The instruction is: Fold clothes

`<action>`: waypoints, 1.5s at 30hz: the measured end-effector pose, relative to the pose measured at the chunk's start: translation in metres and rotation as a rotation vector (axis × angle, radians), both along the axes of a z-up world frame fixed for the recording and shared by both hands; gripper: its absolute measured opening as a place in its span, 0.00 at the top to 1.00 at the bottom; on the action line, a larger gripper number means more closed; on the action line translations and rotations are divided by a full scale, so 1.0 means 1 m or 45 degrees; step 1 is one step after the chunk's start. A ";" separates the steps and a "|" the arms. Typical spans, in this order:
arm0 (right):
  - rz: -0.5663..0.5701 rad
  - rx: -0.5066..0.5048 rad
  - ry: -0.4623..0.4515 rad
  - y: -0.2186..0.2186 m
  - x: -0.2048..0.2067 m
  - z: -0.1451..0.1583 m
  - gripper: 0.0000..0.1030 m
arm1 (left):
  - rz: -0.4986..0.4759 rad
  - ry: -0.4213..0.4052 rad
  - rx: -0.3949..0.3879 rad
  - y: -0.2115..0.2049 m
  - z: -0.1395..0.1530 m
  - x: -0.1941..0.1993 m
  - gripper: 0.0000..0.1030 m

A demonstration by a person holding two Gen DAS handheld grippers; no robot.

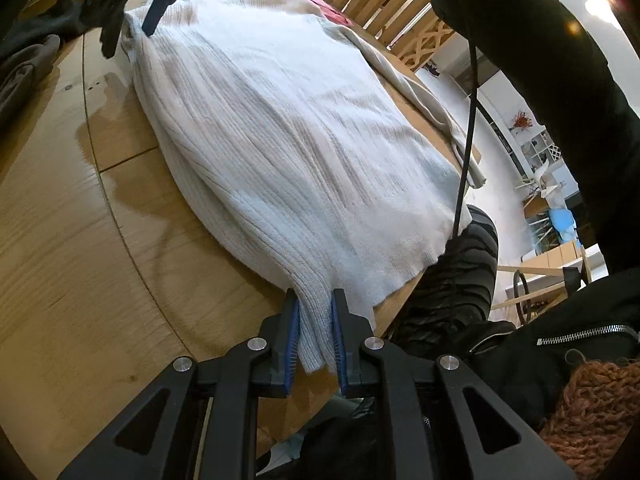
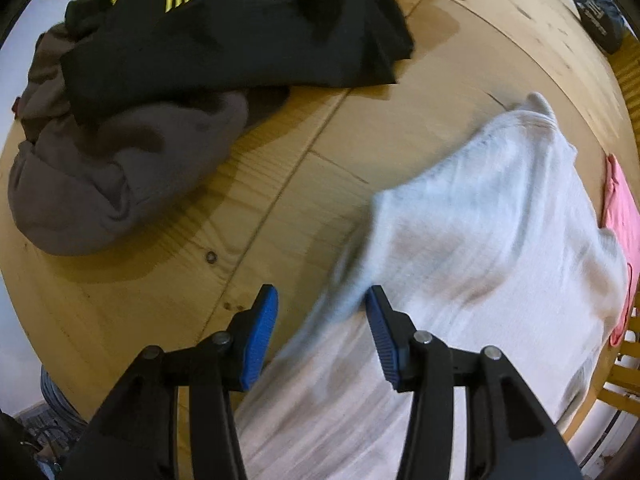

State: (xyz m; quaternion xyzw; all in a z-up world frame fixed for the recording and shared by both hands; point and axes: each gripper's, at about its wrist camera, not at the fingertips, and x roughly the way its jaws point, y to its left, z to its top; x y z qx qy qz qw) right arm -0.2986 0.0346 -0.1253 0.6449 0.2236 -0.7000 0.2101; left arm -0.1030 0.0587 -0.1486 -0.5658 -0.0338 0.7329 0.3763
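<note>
The left gripper is pinching the white sweater's hem, probably to keep it stretched flat on the surface. The right gripper is hanging over it with fingers wide, holding nothing.

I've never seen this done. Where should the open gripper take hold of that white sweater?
Probably the edge near the right gripper. The white sweater lies flat, so a finger can slide under from the bare wooden table side. The left gripper pinches the opposite corner.

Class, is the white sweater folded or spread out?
Mostly spread: the sweater lies flat across the table, one corner pinched in the left hand-held gripper.
</note>
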 end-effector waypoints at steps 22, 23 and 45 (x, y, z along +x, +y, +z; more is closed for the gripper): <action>-0.198 -0.320 0.127 0.151 0.029 0.044 0.92 | -0.201 0.181 -0.101 0.055 0.034 0.015 0.86; -0.225 -0.328 0.127 0.168 0.051 0.044 0.92 | -0.221 0.187 -0.107 0.062 0.035 0.016 0.86; -0.469 -0.382 0.174 0.182 0.022 0.024 0.63 | -0.314 0.210 -0.271 0.079 0.047 0.016 0.67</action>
